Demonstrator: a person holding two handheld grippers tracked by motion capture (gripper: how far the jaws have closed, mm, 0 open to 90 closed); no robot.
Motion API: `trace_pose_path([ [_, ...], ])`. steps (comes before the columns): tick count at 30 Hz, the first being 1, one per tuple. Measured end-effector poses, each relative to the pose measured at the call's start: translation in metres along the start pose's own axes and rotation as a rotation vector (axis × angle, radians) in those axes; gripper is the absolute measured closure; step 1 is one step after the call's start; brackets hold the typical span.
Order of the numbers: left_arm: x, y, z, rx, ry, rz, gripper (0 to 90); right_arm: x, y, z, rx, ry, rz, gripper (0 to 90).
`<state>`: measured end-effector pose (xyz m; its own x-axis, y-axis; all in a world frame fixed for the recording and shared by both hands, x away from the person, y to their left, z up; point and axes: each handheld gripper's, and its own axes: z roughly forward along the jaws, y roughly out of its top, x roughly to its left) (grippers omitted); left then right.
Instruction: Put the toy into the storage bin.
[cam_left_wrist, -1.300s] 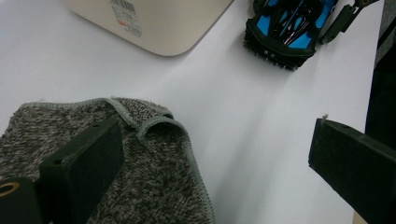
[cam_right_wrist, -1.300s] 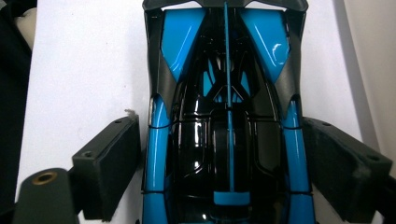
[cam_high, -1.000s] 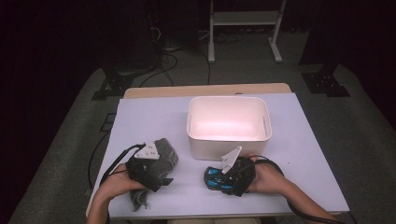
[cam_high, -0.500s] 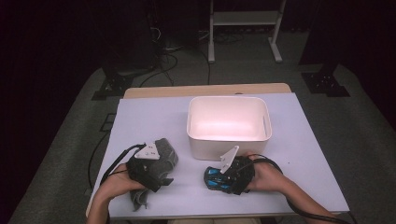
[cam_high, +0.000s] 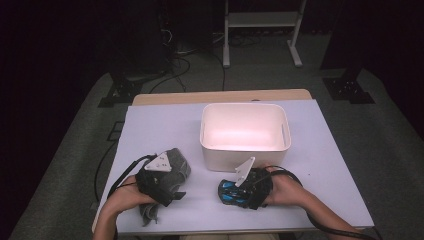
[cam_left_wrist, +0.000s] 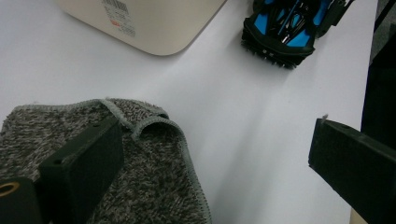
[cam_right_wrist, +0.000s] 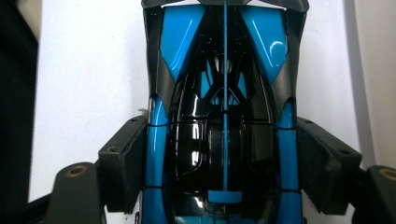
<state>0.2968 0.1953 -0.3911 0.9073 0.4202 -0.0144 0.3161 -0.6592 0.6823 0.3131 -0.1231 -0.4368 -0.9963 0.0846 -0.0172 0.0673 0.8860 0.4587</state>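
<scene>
Just beyond car (cam_high: 235, 192): bin (cam_high: 245, 150) (nr cloth (cam_high: 172, 167))

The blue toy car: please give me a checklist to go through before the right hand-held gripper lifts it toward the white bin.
1. The right hand-held gripper has one jaw on each side of the blue toy car, and they have just been closing: ok.
2. Pads pressing firmly on both sides of the car: cannot tell.
3. Car lies centred between the jaws: ok.
4. The white bin is open on top, nothing seen inside: ok.
5. The left hand-held gripper is open over the grey towel, away from the car: ok.
6. Bin stands just beyond the car on the table: ok.
</scene>
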Motion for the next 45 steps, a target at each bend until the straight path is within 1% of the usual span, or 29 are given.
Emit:
trace_pose_path([
  [2, 0.0, 0.0, 0.0, -0.001, 0.002, 0.001, 2.9, 0.001, 0.001, 0.0, 0.011, -0.002, -0.007, 24.9],
  [6, 0.0, -0.001, 0.0, 0.0, 0.004, 0.004, 2.9, 0.001, 0.002, 0.0, 0.002, 0.005, -0.005, 24.9],
  [7, 0.0, -0.001, 0.0, 0.001, 0.004, 0.005, 2.9, 0.001, 0.002, -0.001, 0.004, 0.012, -0.003, 24.9],
  [10, 0.0, -0.001, 0.0, 0.001, 0.003, 0.006, 2.9, 0.002, 0.003, -0.002, 0.018, 0.012, -0.004, 24.9],
  [14, -0.001, 0.0, 0.0, 0.002, 0.004, 0.01, 2.9, 0.004, 0.004, -0.004, 0.013, 0.015, -0.008, 24.9],
  [15, -0.001, 0.0, 0.0, 0.001, 0.004, 0.01, 2.9, 0.004, 0.005, -0.005, 0.003, 0.018, -0.013, 24.9],
  [20, -0.001, 0.0, -0.001, -0.001, 0.006, 0.01, 2.8, 0.005, 0.008, -0.014, -0.017, 0.033, -0.01, 24.9],
  [28, -0.001, -0.001, -0.001, -0.002, 0.006, 0.011, 2.9, 0.009, 0.015, -0.034, -0.05, 0.058, -0.016, 24.8],
  [30, -0.001, -0.001, -0.001, 0.004, 0.01, 0.022, 2.9, 0.01, 0.017, -0.039, -0.058, 0.064, -0.019, 24.8],
  [34, -0.001, -0.001, -0.001, 0.008, 0.008, 0.022, 2.8, 0.012, 0.022, -0.051, -0.077, 0.077, -0.019, 24.8],
  [42, 0.0, -0.002, -0.003, 0.003, 0.01, 0.019, 2.8, 0.015, 0.038, -0.077, -0.087, 0.096, -0.039, 24.9],
  [45, 0.001, -0.003, -0.003, 0.002, 0.009, 0.02, 2.9, 0.014, 0.043, -0.088, -0.105, 0.1, -0.04, 24.9],
])
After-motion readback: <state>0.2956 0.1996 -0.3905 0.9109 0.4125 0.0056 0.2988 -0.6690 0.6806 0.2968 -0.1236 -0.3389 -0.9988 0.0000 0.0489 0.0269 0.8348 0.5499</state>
